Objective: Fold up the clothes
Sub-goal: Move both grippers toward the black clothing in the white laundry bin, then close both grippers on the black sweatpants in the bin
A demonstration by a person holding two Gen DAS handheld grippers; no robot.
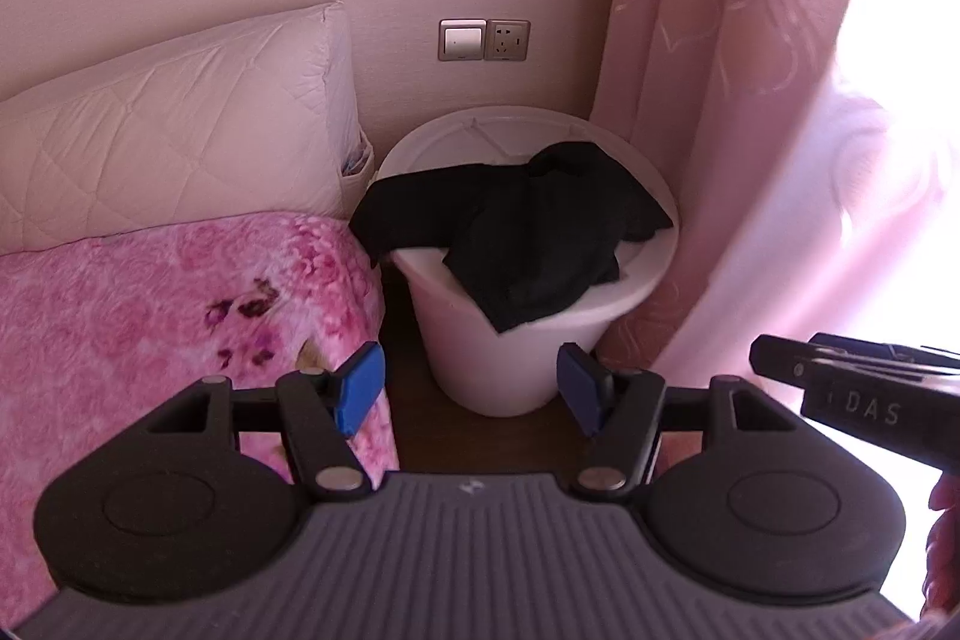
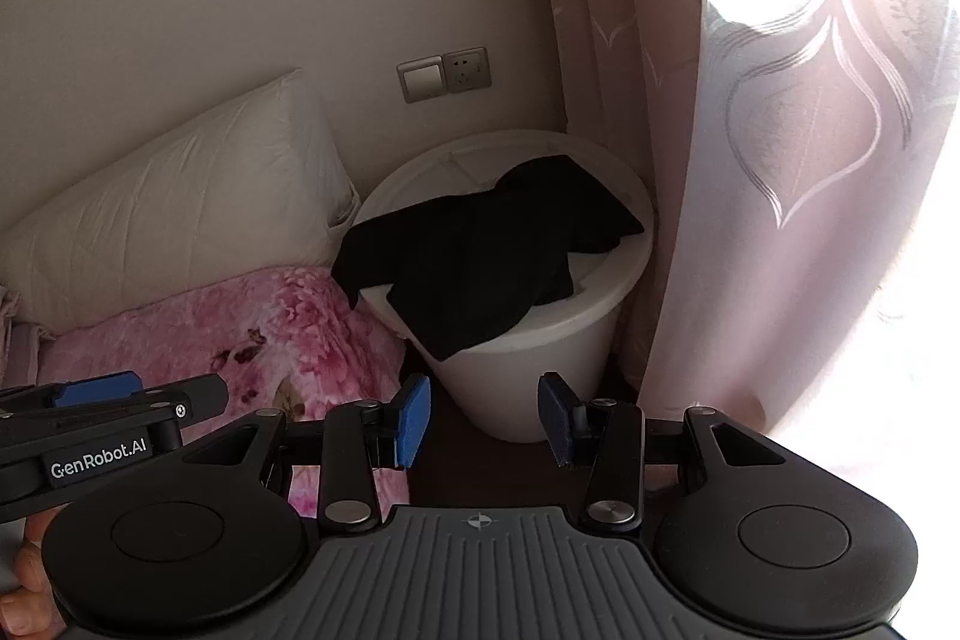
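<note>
A black garment [image 1: 528, 226] [image 2: 480, 250] lies crumpled in a white round basket [image 1: 510, 358] [image 2: 540, 382] on the floor, with one part draped over the front rim. My left gripper [image 1: 471, 391] is open with nothing between its blue pads, and it hangs in front of the basket, apart from it. My right gripper [image 2: 483, 418] is open too, empty, also short of the basket and pointing down at it. The right gripper's body shows at the right edge of the left wrist view. The left gripper's body shows at the left edge of the right wrist view.
A bed with a pink floral blanket [image 1: 150, 328] [image 2: 240, 334] and a white quilted pillow [image 1: 180, 148] [image 2: 180, 208] lies left of the basket. A pink curtain [image 1: 750, 100] [image 2: 750, 160] hangs right of it. A wall switch and socket [image 1: 485, 39] sit above. Dark floor [image 1: 480, 436] lies in front.
</note>
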